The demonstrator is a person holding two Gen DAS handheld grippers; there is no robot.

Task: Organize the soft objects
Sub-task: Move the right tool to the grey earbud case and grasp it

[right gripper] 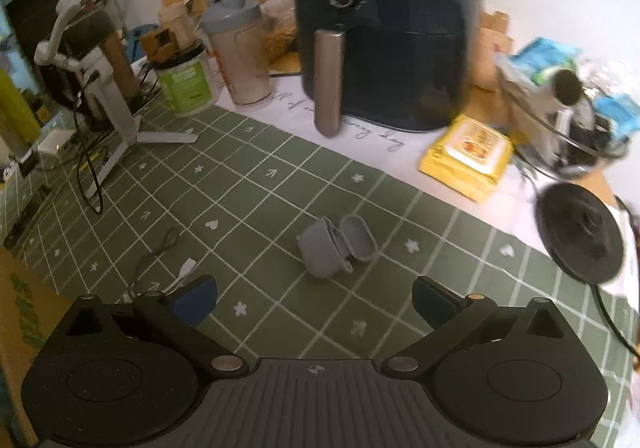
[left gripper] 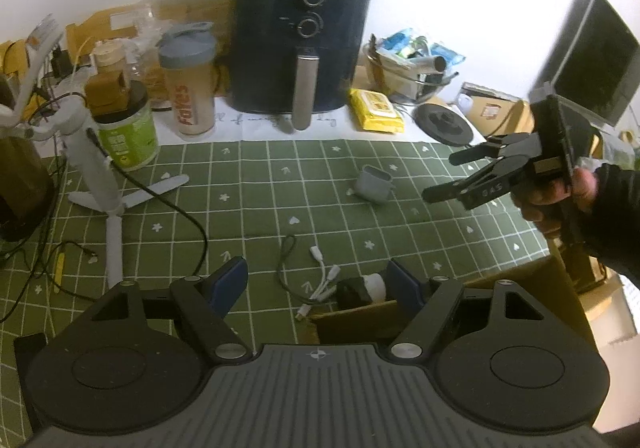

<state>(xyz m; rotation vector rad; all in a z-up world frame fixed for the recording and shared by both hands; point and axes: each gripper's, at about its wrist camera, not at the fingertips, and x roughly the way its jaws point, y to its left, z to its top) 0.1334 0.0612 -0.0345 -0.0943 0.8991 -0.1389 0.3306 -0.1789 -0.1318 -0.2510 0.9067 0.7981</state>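
Note:
A small grey soft case lies with its lid flipped back on the green checked mat. My right gripper hovers open just short of the case, nothing between its fingers. My left gripper stands open over the mat's near part, above a white adapter cable and a thin dark cord. A black and white item rests at the lip of a cardboard box beside the left gripper's right finger.
Along the back stand a dark air fryer, a shaker bottle, a green tub, a yellow wipes pack, a glass bowl of clutter and a black round lid. A white tripod with cables stands left.

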